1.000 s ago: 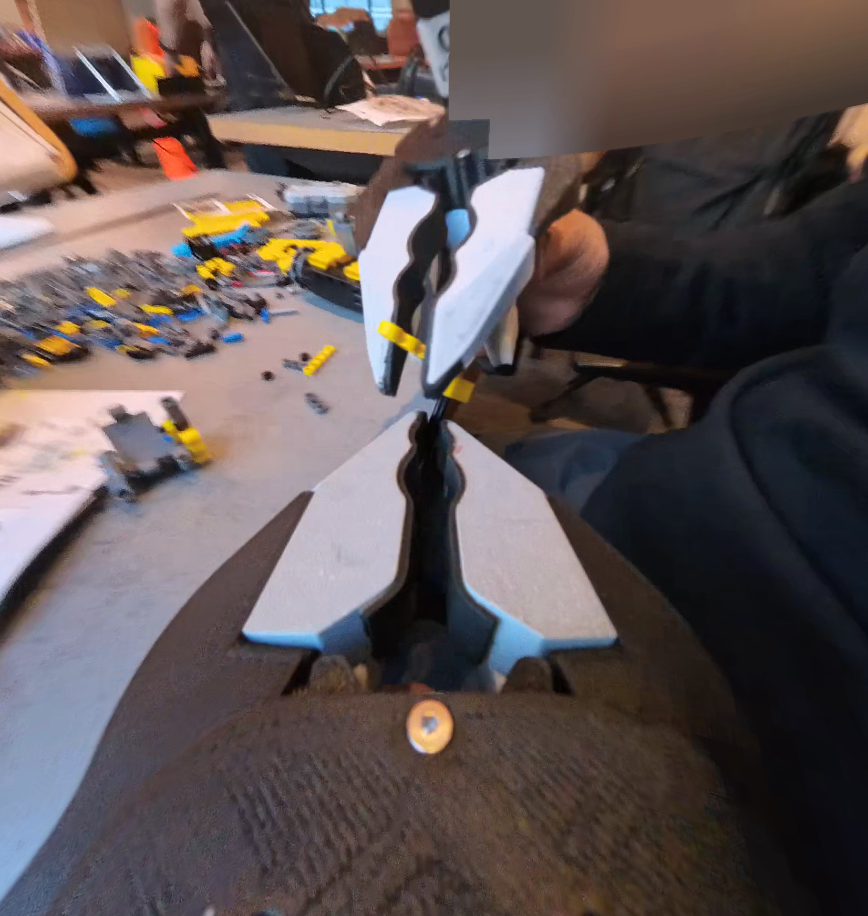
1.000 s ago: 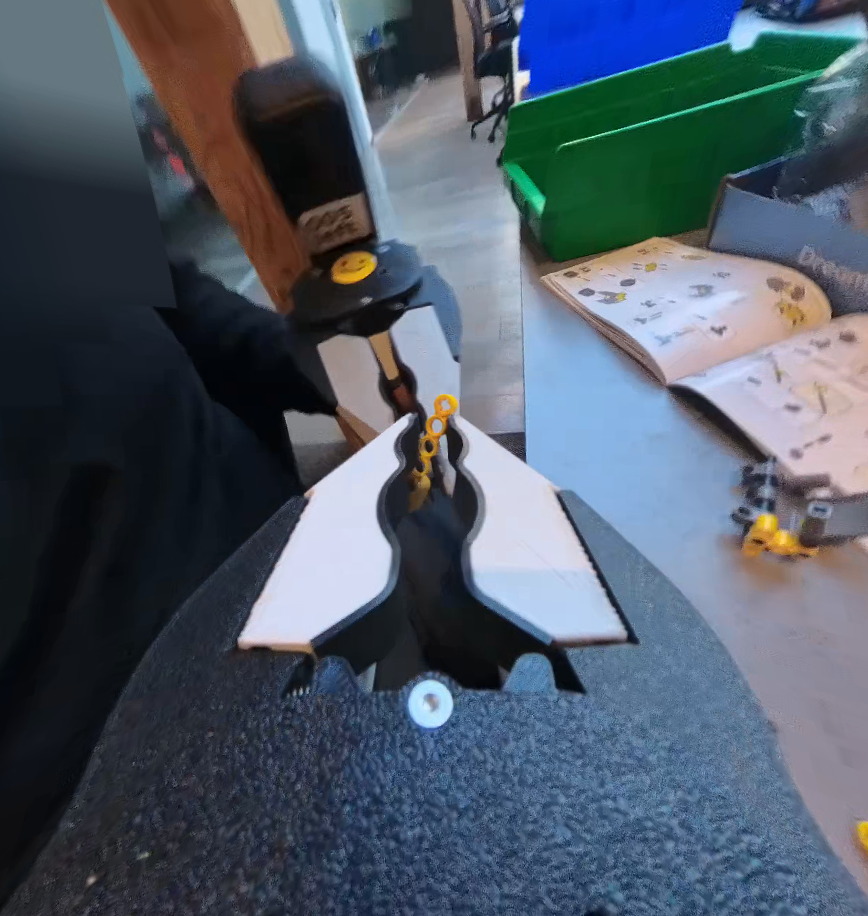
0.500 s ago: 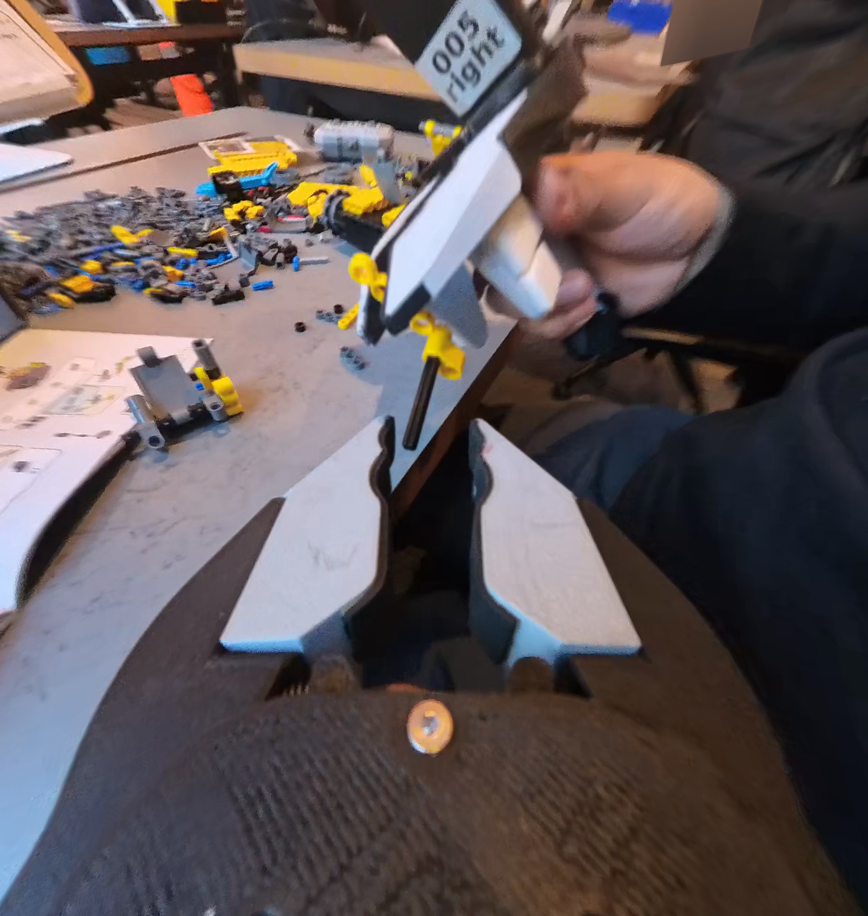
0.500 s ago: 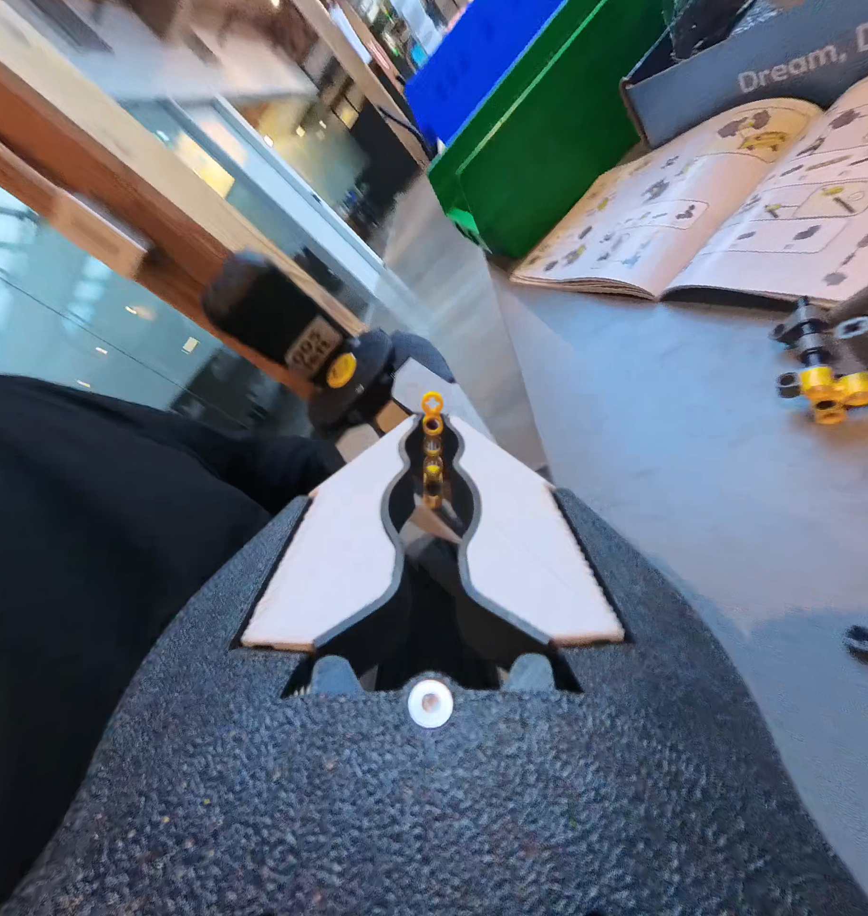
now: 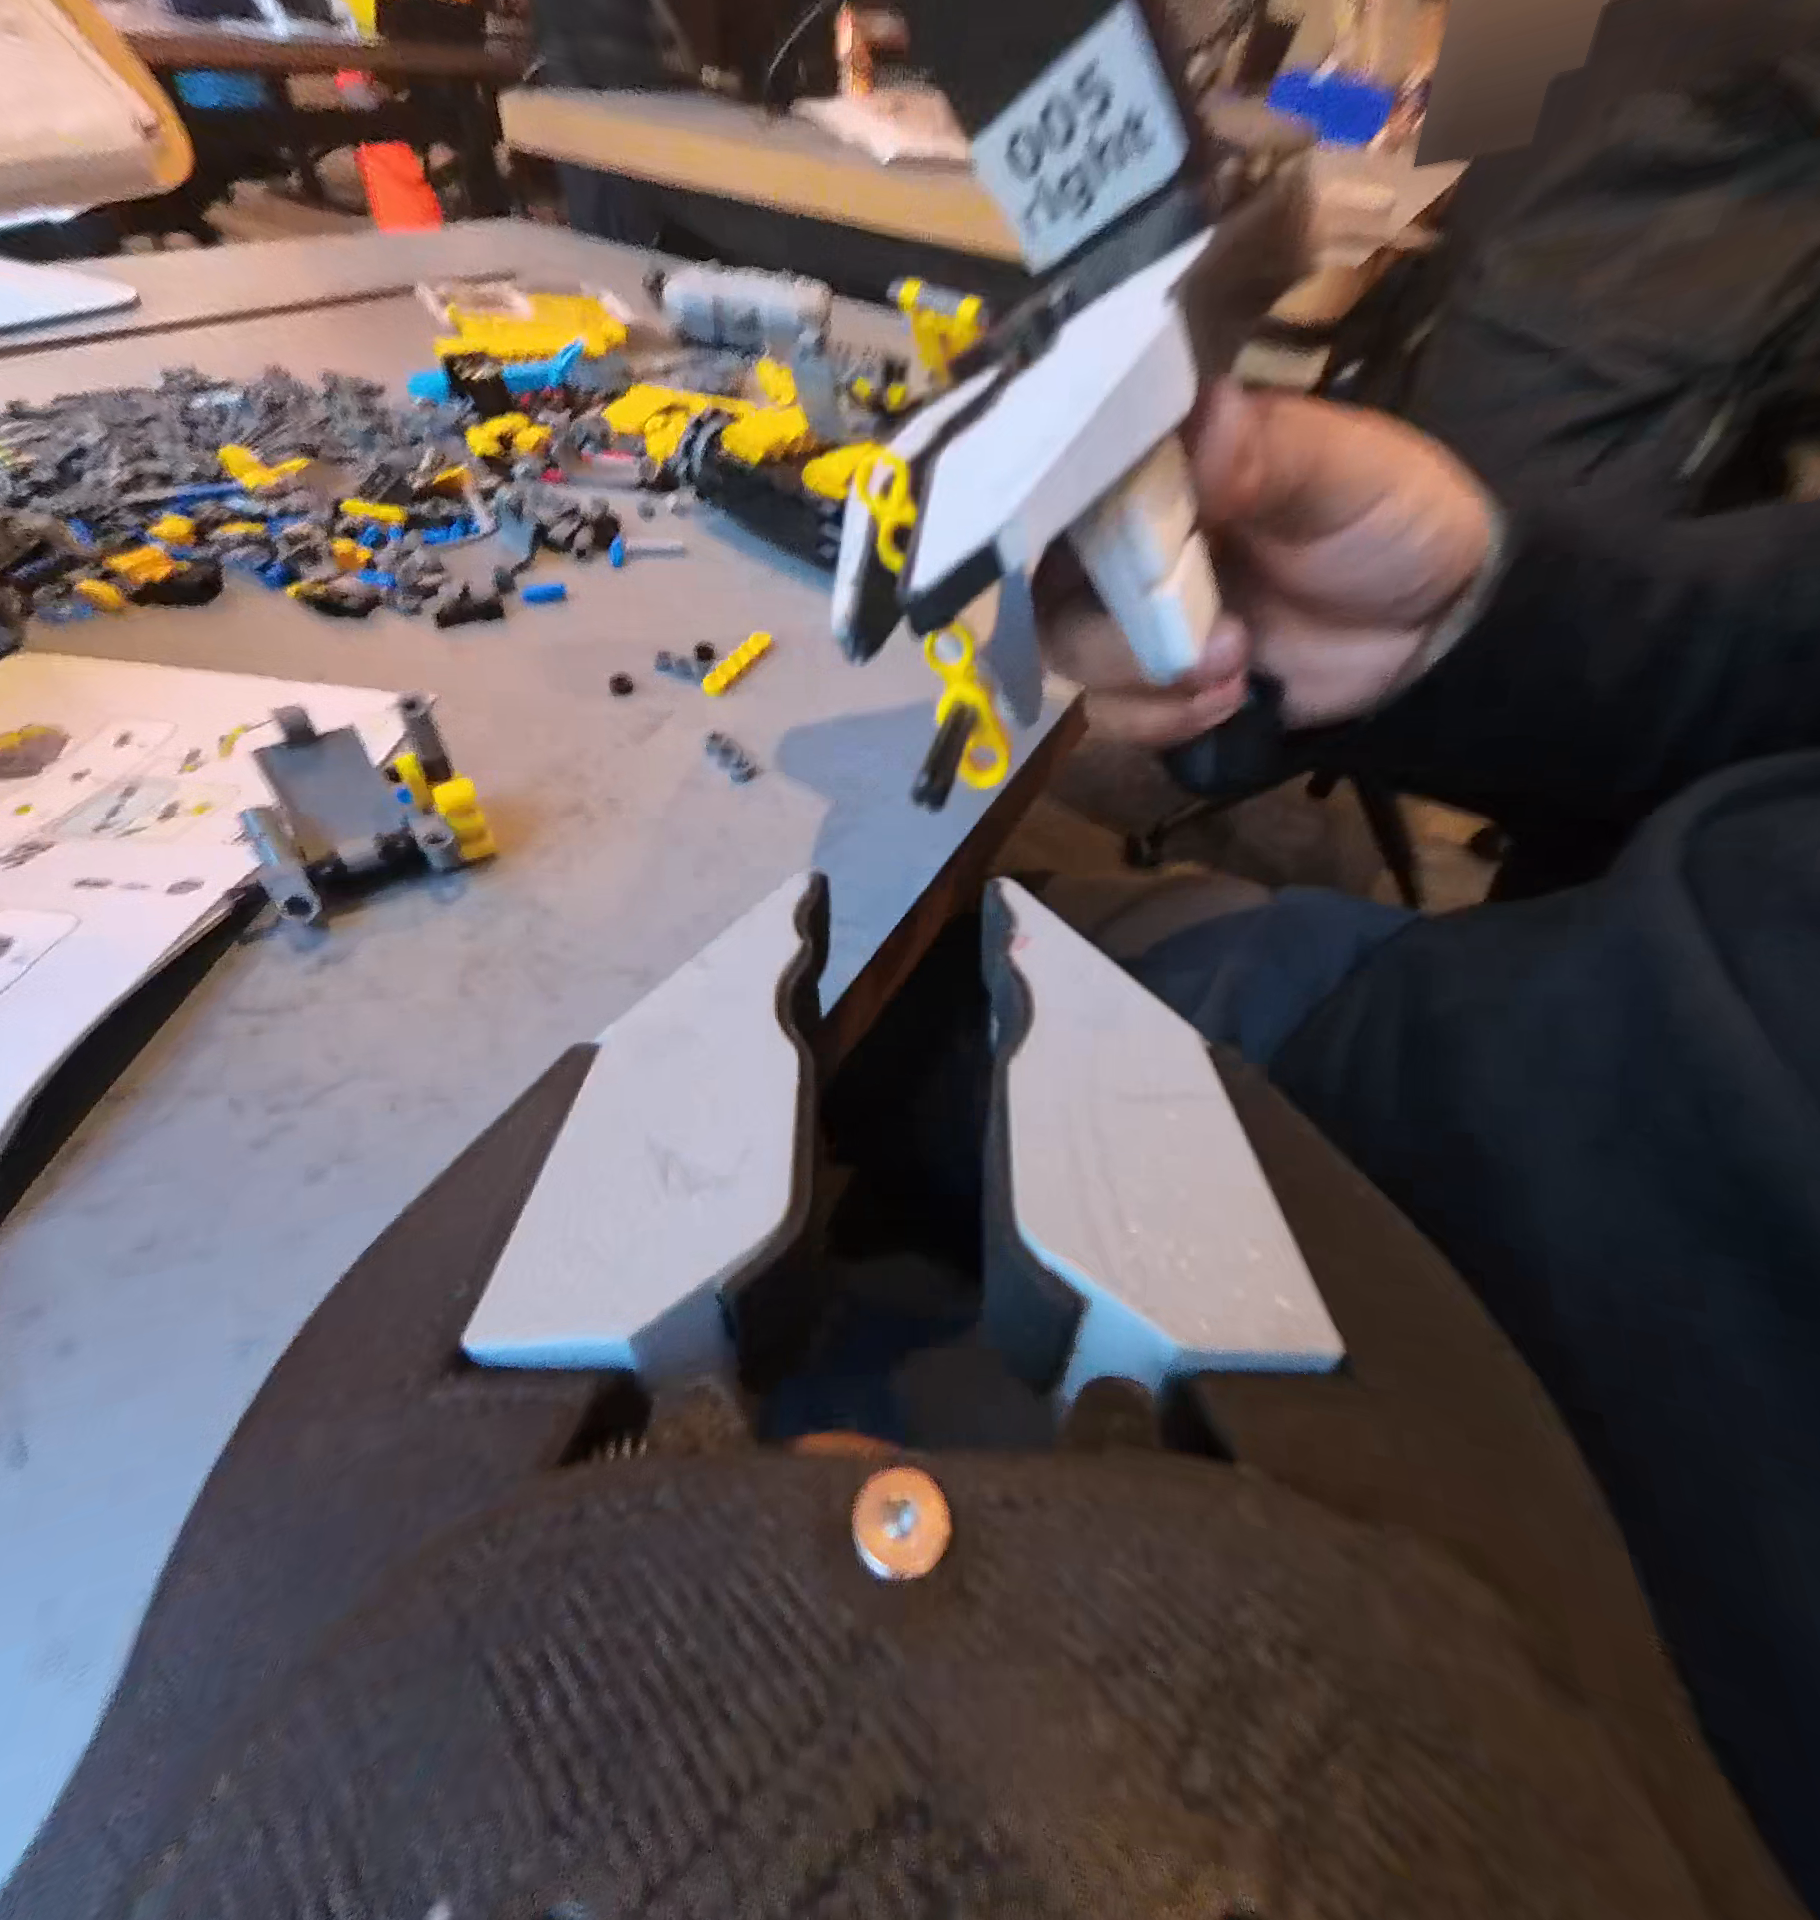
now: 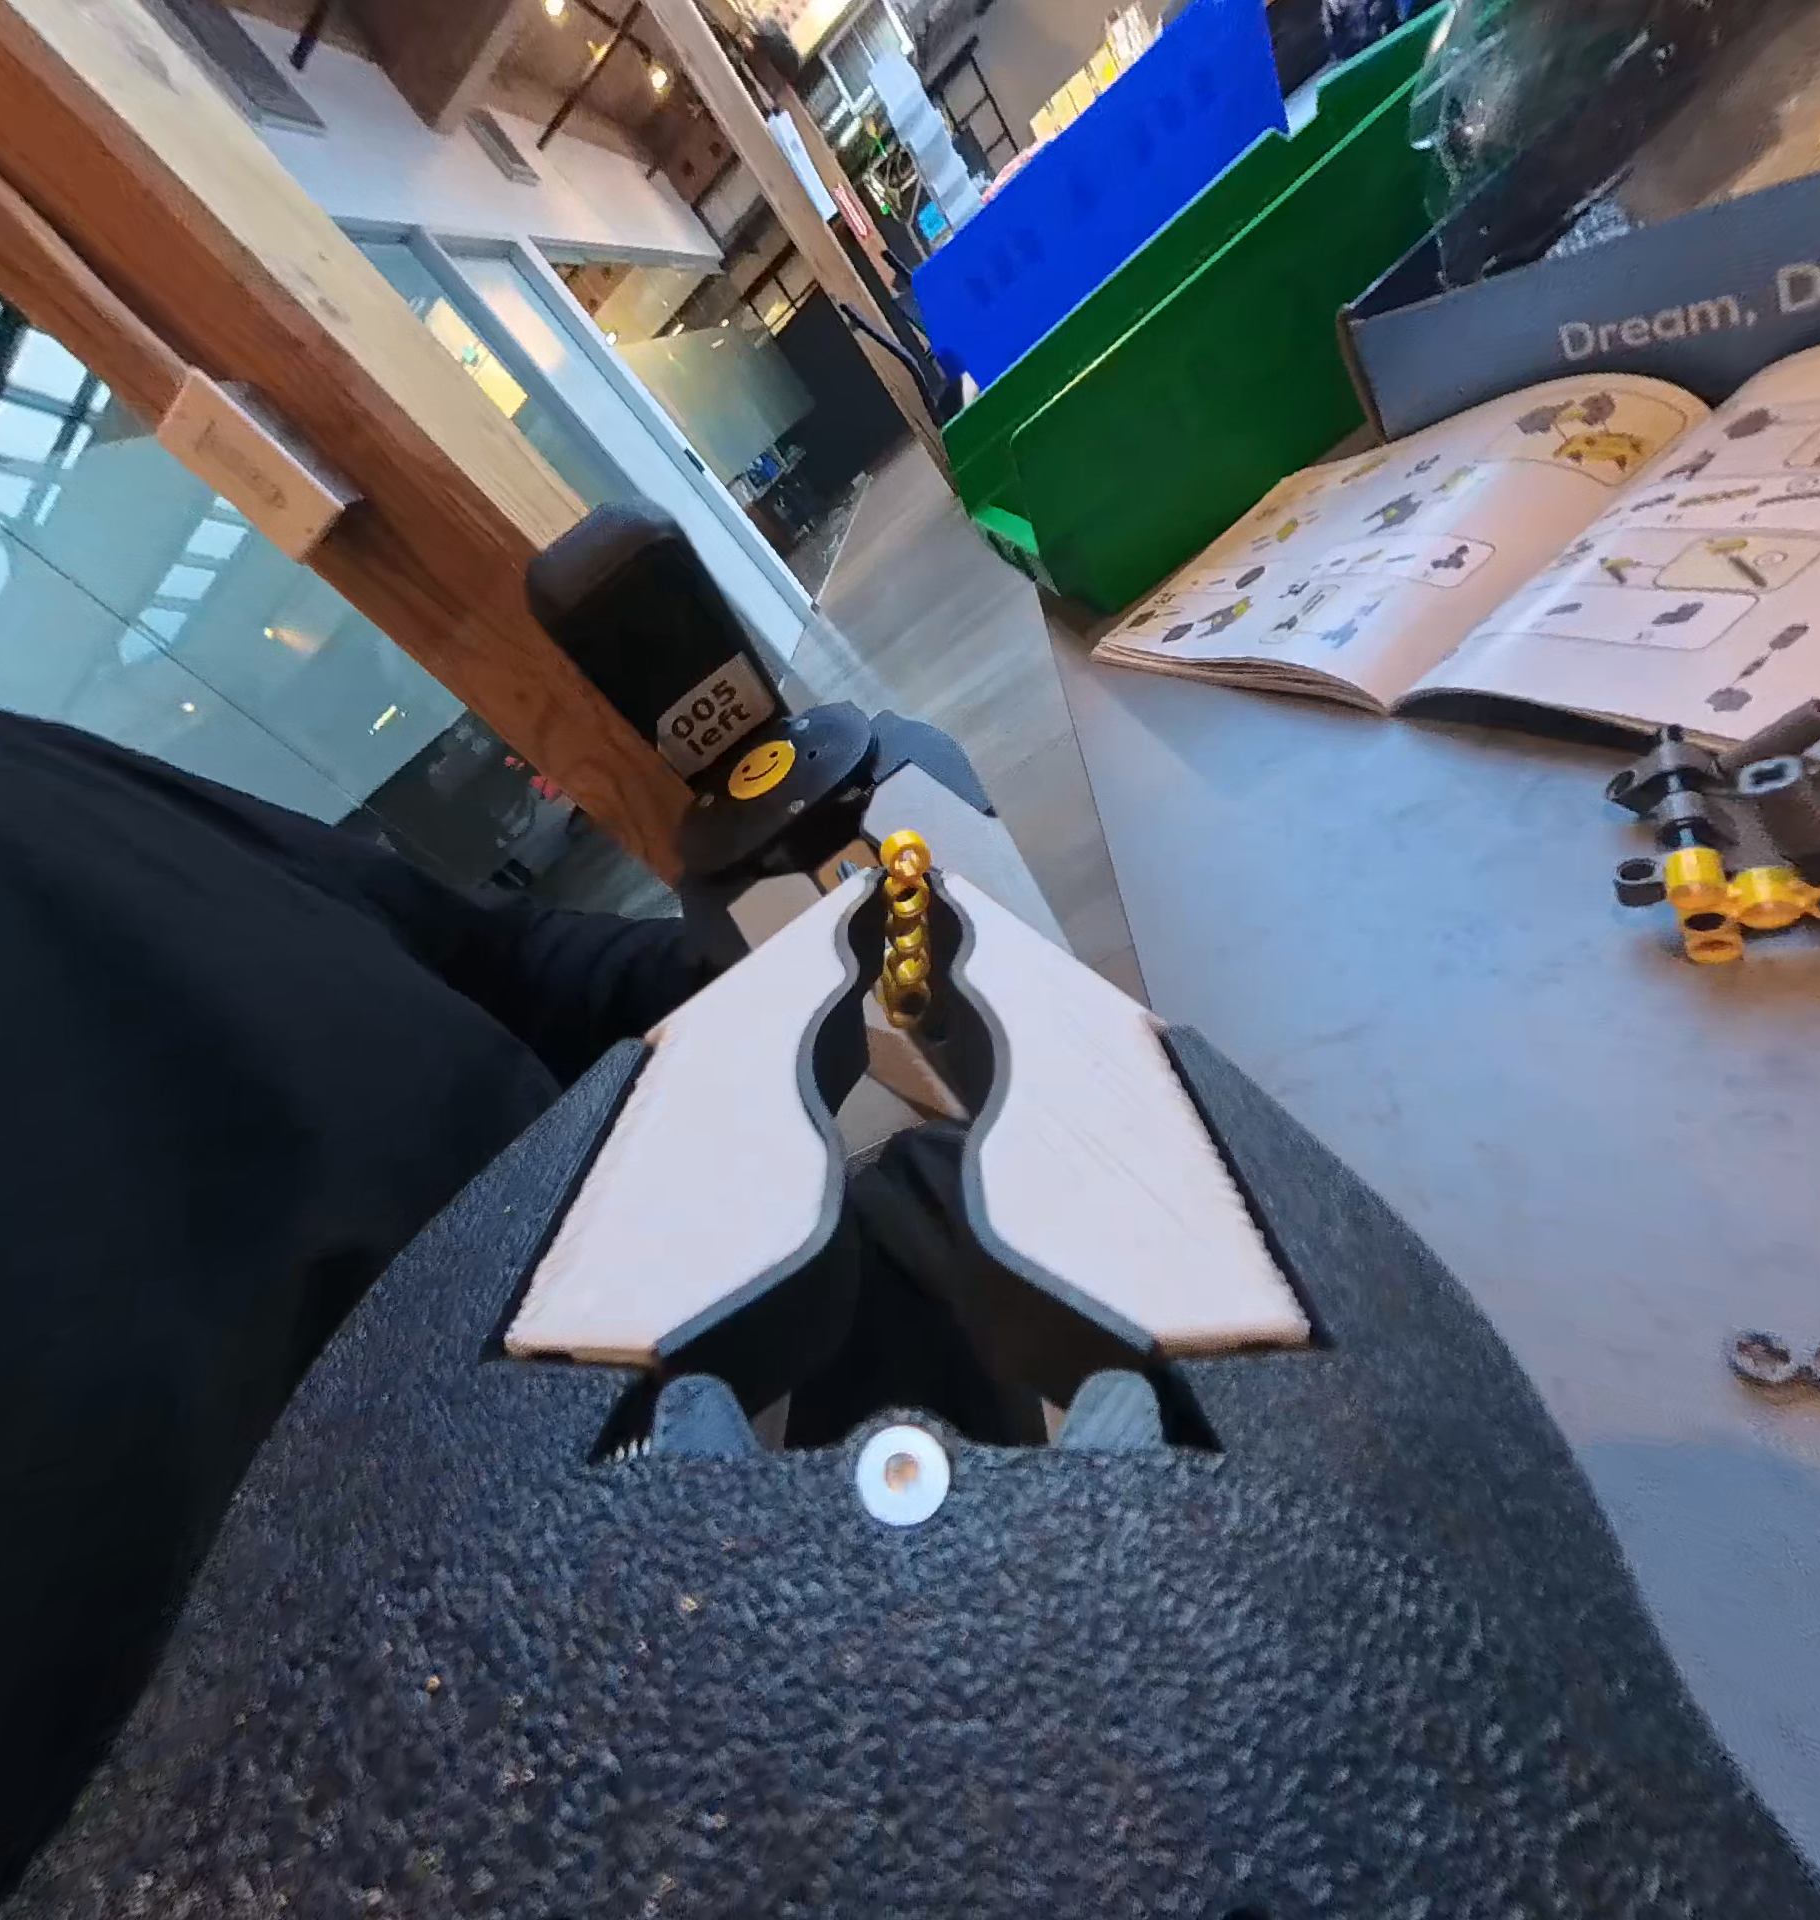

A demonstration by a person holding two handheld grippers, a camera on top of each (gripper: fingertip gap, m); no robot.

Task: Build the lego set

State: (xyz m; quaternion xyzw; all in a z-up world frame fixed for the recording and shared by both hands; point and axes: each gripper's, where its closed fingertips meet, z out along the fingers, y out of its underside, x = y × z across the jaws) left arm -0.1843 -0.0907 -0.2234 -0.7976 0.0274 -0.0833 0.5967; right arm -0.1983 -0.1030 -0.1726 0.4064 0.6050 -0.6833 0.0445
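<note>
My left gripper (image 5: 901, 909) is open and empty, above the table's near edge. In front of it, a hand holds my right gripper (image 5: 885, 623), shut on a yellow beam with holes (image 5: 963, 707). A short black axle (image 5: 935, 764) hangs from the beam's lower end. In the right wrist view my right gripper (image 6: 906, 883) pinches the yellow beam (image 6: 906, 935) near its tips, and the beam's top sticks out past them. The left gripper's body (image 6: 781, 779) shows just beyond. A small grey and yellow assembly (image 5: 366, 810) lies on the table, and it also shows in the right wrist view (image 6: 1737, 862).
An open instruction booklet (image 5: 54, 831) (image 6: 1508, 582) lies beside the assembly. A pile of grey, blue and yellow parts (image 5: 262, 488) covers the far table. A green bin (image 6: 1197, 416) and a grey box (image 6: 1612, 301) stand behind the booklet. The person's dark sleeve (image 5: 1612, 1143) is on the right. My right fingertips sit around 5 centimetres from my left ones.
My left gripper was shut on the black axle and has opened and let it go. The right gripper has drawn up and away with the yellow beam and axle.
</note>
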